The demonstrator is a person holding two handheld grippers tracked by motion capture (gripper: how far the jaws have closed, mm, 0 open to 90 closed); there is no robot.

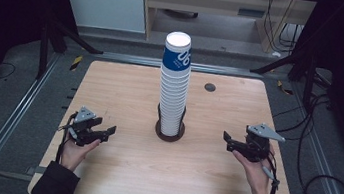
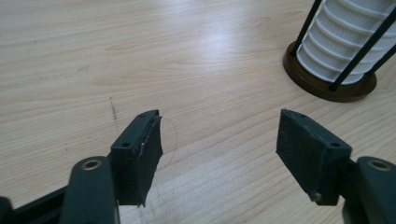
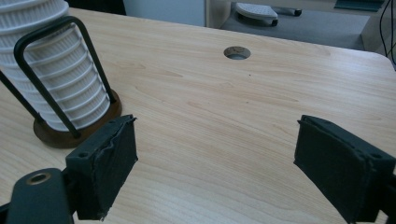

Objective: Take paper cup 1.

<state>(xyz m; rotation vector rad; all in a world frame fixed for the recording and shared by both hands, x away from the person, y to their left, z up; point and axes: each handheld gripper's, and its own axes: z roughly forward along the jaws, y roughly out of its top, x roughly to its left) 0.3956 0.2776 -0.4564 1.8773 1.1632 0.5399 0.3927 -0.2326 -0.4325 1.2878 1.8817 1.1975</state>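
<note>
Left claw (image 1: pixel 108 132) sits low over the counter (image 1: pixel 114 175), jaws spread wide with nothing between them, just bare wood grain under the pads (image 2: pixel 150 144). Right claw (image 1: pixel 227 139), same story: jaws gaping, empty, hovering just off the wood. Between the two, ahead of each and well apart from both, stands the tall stack of paper cups (image 1: pixel 173 84), nested tight and seated in a dark round holder (image 1: pixel 170 131) with thin black wire uprights (image 3: pixel 32 60). From the left claw it lies ahead and to the right; from the right claw, ahead and to the left.

Now the handling call: these cups look light, thin-walled and easily crushed, so a hard squeeze would likely buckle one. The stack is tall and probably tippy if nudged sideways. Best purchase, I'd say, is the top cup (image 1: pixel 177 52), just under its rolled rim, where the wall is stiffest, then a straight lift. Beyond the right claw, a small round hole (image 3: pixel 237 52) in the counter.
</note>
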